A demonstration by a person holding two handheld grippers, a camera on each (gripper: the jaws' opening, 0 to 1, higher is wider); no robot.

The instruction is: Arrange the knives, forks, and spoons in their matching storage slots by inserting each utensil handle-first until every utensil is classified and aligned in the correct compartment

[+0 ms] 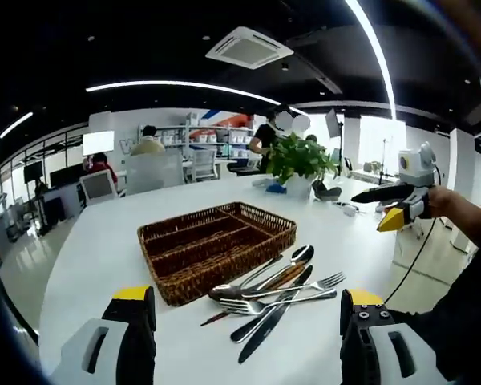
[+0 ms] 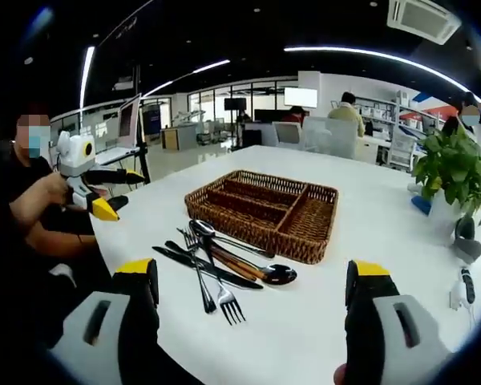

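Several utensils (image 1: 276, 293) ahead between open claw (image 1: 247, 321)

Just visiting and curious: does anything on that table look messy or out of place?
Yes. The cutlery lies in a crossed heap on the white table beside the wicker tray, whose compartments look empty.
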